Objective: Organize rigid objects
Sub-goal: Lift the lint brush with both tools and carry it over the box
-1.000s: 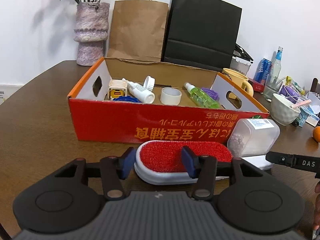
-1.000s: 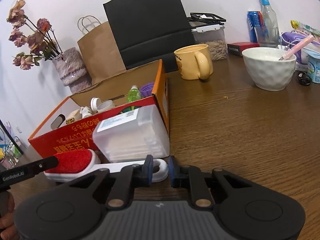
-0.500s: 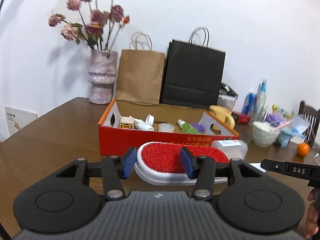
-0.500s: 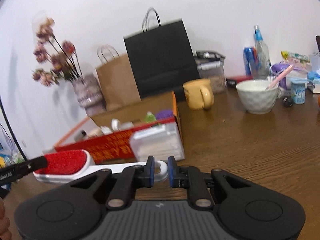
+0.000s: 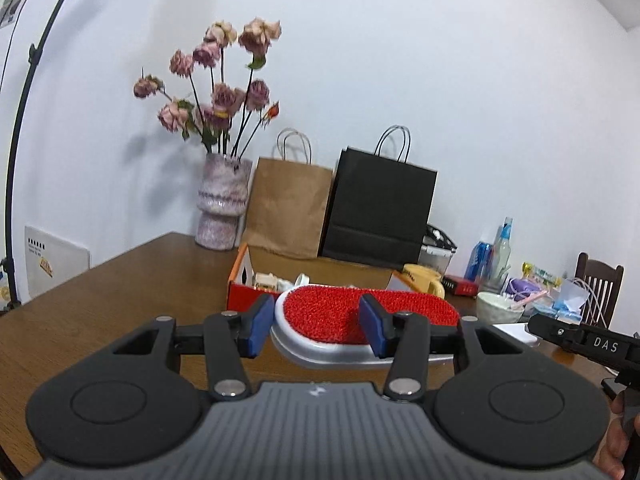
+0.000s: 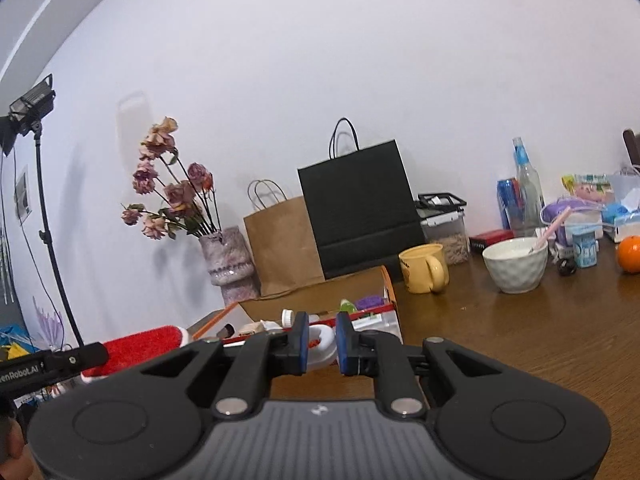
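A lint brush [image 5: 328, 312] with a red bristle pad and a white body hangs level above the brown table [image 5: 120, 304], carried by both grippers. My left gripper [image 5: 316, 330] is shut across its red head. My right gripper [image 6: 322, 342] is shut on the looped end of the white handle [image 6: 320, 340]. The red head [image 6: 140, 344] also shows at the left of the right wrist view. Behind the brush stands the orange-red cardboard box [image 5: 236, 284] with small items inside. A clear plastic container [image 6: 380, 324] sits against the box's front.
A vase of dried flowers [image 5: 222, 208], a brown paper bag [image 5: 288, 212] and a black bag [image 5: 380, 208] line the wall behind the box. A yellow mug [image 6: 424, 268], a white bowl [image 6: 516, 264], an orange [image 6: 630, 254] and bottles crowd the right. A light stand [image 6: 44, 216] rises at left.
Both grippers have raised the brush off the table and drawn back from the box, which now looks smaller and farther. Both views have tilted up toward the wall.
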`<state>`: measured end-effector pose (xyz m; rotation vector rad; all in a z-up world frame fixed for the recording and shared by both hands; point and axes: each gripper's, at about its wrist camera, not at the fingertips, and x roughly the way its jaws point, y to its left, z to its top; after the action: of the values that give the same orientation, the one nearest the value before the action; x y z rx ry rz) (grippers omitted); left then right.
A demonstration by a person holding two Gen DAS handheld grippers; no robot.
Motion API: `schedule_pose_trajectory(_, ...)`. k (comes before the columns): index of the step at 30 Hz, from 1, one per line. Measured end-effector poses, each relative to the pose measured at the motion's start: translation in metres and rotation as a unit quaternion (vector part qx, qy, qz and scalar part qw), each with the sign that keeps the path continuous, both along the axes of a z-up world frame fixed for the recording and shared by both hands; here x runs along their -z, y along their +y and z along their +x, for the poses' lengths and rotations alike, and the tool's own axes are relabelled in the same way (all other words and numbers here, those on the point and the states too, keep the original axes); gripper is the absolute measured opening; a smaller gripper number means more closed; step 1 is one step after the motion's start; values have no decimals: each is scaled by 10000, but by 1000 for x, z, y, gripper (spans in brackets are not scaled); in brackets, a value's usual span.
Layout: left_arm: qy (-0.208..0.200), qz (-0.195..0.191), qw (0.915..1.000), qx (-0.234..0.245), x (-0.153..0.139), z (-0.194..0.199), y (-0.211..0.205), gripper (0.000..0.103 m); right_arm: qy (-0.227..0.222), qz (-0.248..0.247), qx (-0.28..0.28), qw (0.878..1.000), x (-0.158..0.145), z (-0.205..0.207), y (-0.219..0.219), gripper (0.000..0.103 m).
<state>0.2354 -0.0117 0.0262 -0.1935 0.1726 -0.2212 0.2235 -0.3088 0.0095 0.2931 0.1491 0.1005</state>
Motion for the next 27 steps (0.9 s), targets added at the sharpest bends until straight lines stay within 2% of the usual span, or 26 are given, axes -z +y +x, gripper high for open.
schedule_pose_trajectory(6, -66, 9, 10000, -10, -3, 1, -2, 48, 17, 67, 13, 10000, -1, -1, -2, 15)
schedule_pose_trajectory(11, -137, 72, 9998, 97, -14, 25, -8, 48, 16, 4, 90, 10000, -9, 19, -6, 15)
schedule_pose_trajectory(16, -206, 141, 9991, 335, -32, 69, -16, 48, 248, 316, 137, 9991, -21, 68, -21, 15)
schedule_pose_trajectory(20, -230, 422, 9985, 255, -42, 113, -29, 48, 408, 396, 110, 9983, -29, 119, -28, 15)
schedule_pose_trajectory(27, 160, 280, 9994, 155, -39, 188, -27, 48, 738, 294, 30, 9968, -30, 207, -26, 15)
